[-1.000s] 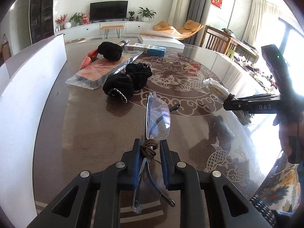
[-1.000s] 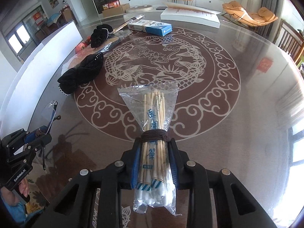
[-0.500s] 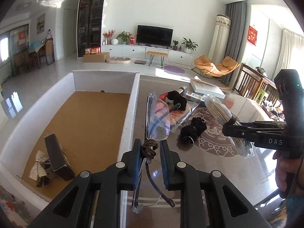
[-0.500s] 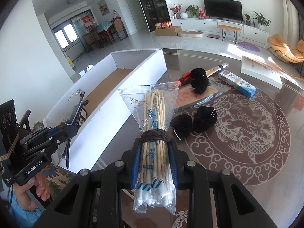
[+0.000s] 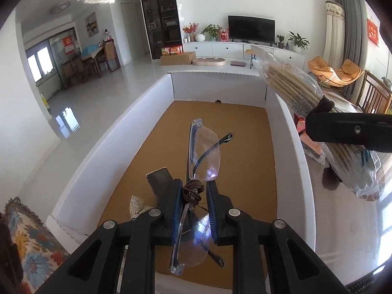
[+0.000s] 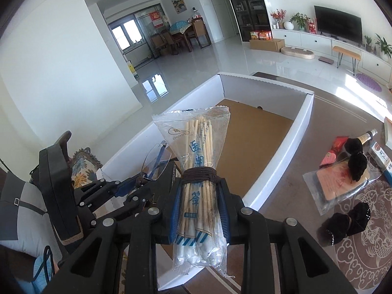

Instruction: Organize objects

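My left gripper (image 5: 193, 196) is shut on clear rimless glasses (image 5: 204, 154) and holds them above the near part of the white box (image 5: 291, 132) with the brown cardboard floor. My right gripper (image 6: 199, 191) is shut on a clear bag of cotton swabs (image 6: 198, 147) and hovers over the box's near right wall. The swab bag (image 5: 291, 83) and right gripper finger (image 5: 348, 132) show at the right of the left wrist view. The left gripper and glasses (image 6: 156, 161) show at the left of the right wrist view.
A black flat item (image 5: 160, 178) and a glittery bow (image 5: 136, 204) lie on the box floor near the front. On the dark patterned table (image 6: 306, 220) right of the box lie black cloth bundles (image 6: 348, 223), a packaged pink item (image 6: 338, 183), a bottle (image 6: 370, 134) and a blue-white box (image 6: 382, 159).
Both grippers swung left from over the table to over the white box, carrying the glasses and the swab bag. The right gripper came closer to the left one.
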